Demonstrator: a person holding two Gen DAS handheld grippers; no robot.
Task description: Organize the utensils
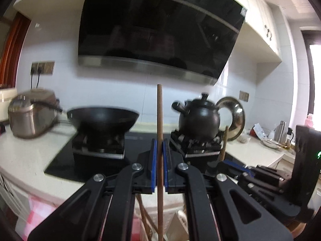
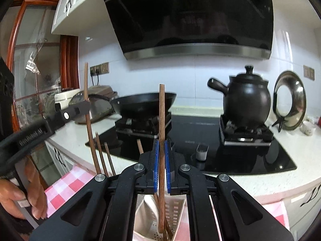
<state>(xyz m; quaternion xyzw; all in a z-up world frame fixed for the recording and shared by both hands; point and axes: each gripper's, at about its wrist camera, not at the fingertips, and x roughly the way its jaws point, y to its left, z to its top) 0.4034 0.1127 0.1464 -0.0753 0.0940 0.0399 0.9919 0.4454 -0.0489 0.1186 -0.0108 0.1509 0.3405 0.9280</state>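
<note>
While clamped tight, left claw pinching one wooden chopstick upright between blue pads, stick rising above the fingertips and dropping below them. Same story on the right: right claw squeezed shut on a second wooden chopstick, also upright, lower end down in a white slotted utensil basket directly beneath, beside a pale cloth. More loose chopsticks poking up just left of the right claw, leaning slightly. Left claw also showing at the left edge of the right wrist view, gripped by a hand low in the corner. Pink checked cloth hanging below the surface edge. Further on, black glass hob set into the pale surface, a small metal cup-like piece sitting on the glass, hard to identify. On the left burner, black wok; on the right burner, black clay pot with side handle and lid on. Beyond the pot, steel lid propped upright on a stand against the tiles. Far left, rice cooker, blurred, plugged into wall sockets. Overhead at the back, dark range hood with a steel lower strip, white cabinets flanking it.
</note>
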